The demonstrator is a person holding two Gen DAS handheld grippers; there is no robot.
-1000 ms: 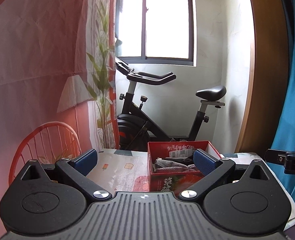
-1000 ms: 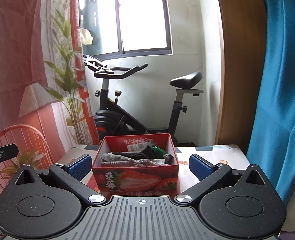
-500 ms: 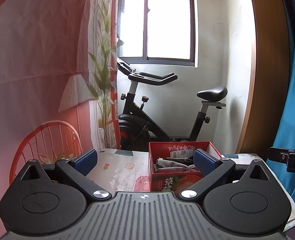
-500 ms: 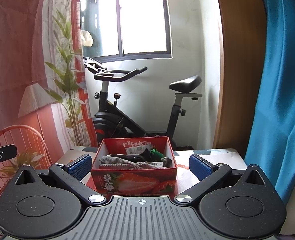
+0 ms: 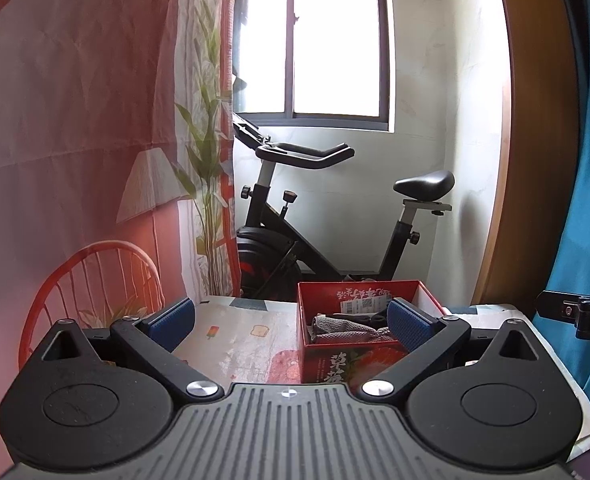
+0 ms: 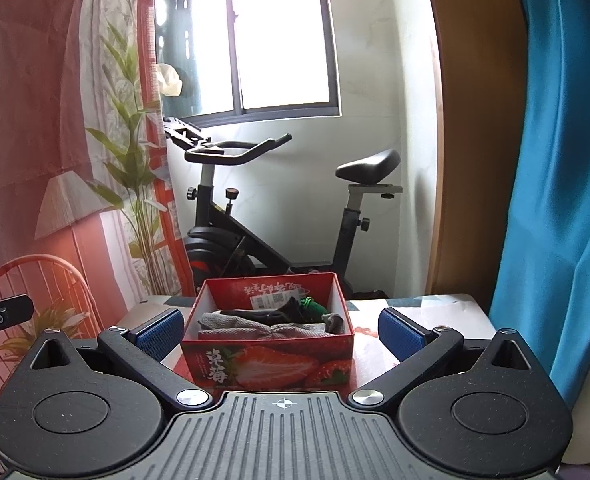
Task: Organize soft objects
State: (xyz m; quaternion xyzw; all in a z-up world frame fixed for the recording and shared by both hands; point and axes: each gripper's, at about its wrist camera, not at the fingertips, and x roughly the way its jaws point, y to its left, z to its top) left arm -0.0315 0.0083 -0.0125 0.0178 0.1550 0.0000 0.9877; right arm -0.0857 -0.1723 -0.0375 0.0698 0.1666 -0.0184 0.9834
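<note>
A red strawberry-print box (image 6: 269, 364) stands on the table (image 6: 435, 310). It holds grey cloth (image 6: 251, 326), dark soft items and something green (image 6: 311, 305). In the left wrist view the box (image 5: 347, 364) sits right of centre, with grey cloth (image 5: 335, 330) inside. My right gripper (image 6: 281, 330) is open and empty, level with the box, its fingers on either side of the box's near end. My left gripper (image 5: 291, 322) is open and empty, to the left of the box.
An exercise bike (image 6: 279, 216) stands behind the table under the window. A red wire chair (image 5: 95, 280) is at the left, a blue curtain (image 6: 555, 160) at the right, a printed backdrop with a plant (image 5: 203, 160) at the left.
Both grippers have drifted slightly; the box looks a little nearer and lower in the right wrist view. Both stay open and empty.
</note>
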